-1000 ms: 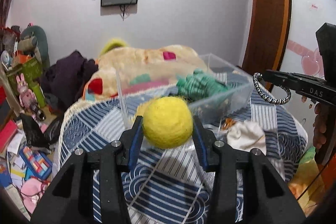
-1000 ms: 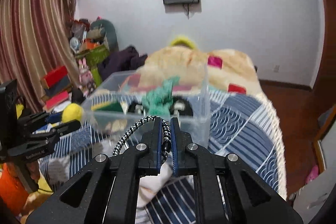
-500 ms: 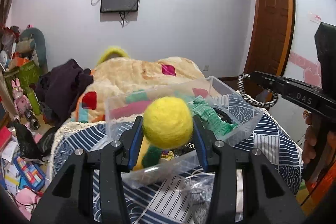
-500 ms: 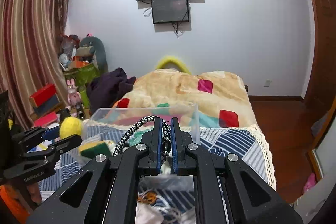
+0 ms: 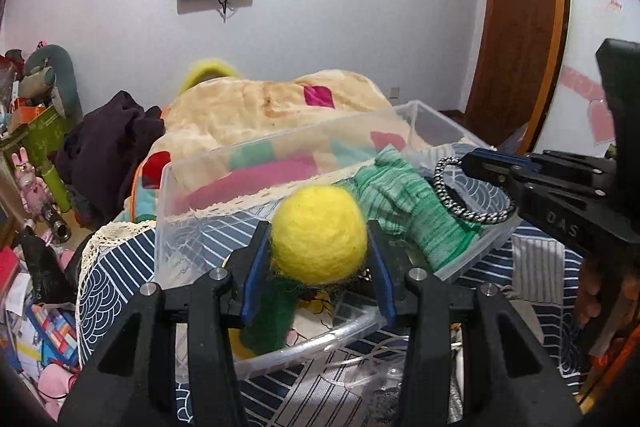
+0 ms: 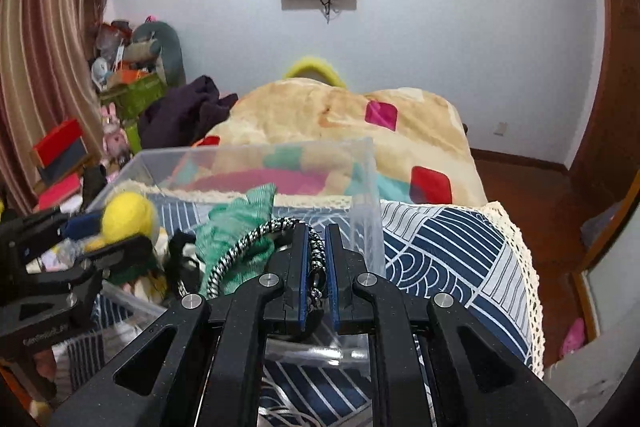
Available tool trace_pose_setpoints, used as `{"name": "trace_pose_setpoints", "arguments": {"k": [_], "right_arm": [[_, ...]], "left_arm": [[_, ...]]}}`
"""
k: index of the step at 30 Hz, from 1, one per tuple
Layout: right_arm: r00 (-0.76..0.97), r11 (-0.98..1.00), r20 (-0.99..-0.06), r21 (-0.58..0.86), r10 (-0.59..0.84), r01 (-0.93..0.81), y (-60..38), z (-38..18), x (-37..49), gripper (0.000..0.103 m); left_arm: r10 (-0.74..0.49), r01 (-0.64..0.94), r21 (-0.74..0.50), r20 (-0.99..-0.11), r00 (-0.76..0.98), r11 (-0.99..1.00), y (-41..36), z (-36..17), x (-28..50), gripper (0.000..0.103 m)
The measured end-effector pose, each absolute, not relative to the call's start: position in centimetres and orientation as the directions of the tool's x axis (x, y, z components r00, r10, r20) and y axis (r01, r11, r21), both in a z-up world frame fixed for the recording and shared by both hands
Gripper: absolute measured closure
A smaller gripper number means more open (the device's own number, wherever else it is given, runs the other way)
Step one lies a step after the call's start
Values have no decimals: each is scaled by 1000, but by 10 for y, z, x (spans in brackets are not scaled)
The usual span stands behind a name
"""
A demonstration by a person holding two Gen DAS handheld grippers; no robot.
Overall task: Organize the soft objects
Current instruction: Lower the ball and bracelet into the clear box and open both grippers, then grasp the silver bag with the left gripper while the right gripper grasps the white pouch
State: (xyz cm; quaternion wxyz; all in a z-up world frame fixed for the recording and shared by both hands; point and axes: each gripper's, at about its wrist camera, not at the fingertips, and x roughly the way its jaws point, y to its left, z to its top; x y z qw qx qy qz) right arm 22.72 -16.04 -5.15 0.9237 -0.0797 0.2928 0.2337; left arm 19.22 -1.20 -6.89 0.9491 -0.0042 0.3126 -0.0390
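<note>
My left gripper point(image 5: 319, 245) is shut on a yellow felt ball point(image 5: 319, 235), held over the near rim of a clear plastic bin point(image 5: 280, 147); it also shows in the right wrist view point(image 6: 127, 214). My right gripper point(image 6: 317, 239) is shut on a black-and-white braided cord loop point(image 6: 240, 251), which hangs over the bin's right end point(image 5: 460, 199). A green knitted cloth point(image 5: 408, 195) lies inside the bin point(image 6: 256, 155), with a dark green item point(image 5: 272, 311) and other soft pieces below the ball.
The bin sits on a bed with a navy patterned cover point(image 6: 444, 247). A beige blanket with coloured squares point(image 6: 340, 115) lies behind it. Dark clothes point(image 5: 108, 143) and cluttered toys and boxes point(image 6: 132, 83) are at the left. A wooden door point(image 5: 520, 27) is at the right.
Both grippers have moved forward and down over the bin. The ball and the cord loop are still gripped, now above the bin's inside.
</note>
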Motion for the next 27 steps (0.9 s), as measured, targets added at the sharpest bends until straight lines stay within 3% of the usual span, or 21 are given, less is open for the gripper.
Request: {"name": "trace_pose_setpoints", "arguments": {"k": [3,8,10,12,16,17,19,21,27], "right_arm": [[717,873,-584,-30,381,-488,-161,-51,223,95],[701,860,-586,-14,406,-509,-166,-44,216,92],[703,861,-583,-13,407,-509,-167,-42,213,81],[716,861,-563,-14,414,-509,-170,-37,207,63],[744,862,-516,-22,424,-506,-174,-24,193,49],[750,862,-505,-22,427,-507,-176,-19,189,42],[755,860,-492,-26,433,-510,-175,-14,182,21],[763,853,-469,-39,445,-521,-177,-11,171,5],[724,832,-506,-23,469,-554,-175,-27,155,4]], "left_arm": [[-86,79,-39,-604,792,996,-14,-70,193,55],[-95,77,-54,-584,806,996,-12,-61,180,41],[-94,79,-52,-573,814,996,-12,-55,173,40],[-90,80,-44,-561,823,996,-12,-49,166,38],[-84,77,-35,-528,845,996,-12,-36,148,23],[-81,74,-33,-521,850,997,-11,-33,145,20],[-68,67,-20,-509,858,998,-10,-28,137,5],[-45,52,0,-494,868,999,-9,-26,128,1],[-55,54,-18,-545,836,998,-3,-44,114,1]]}}
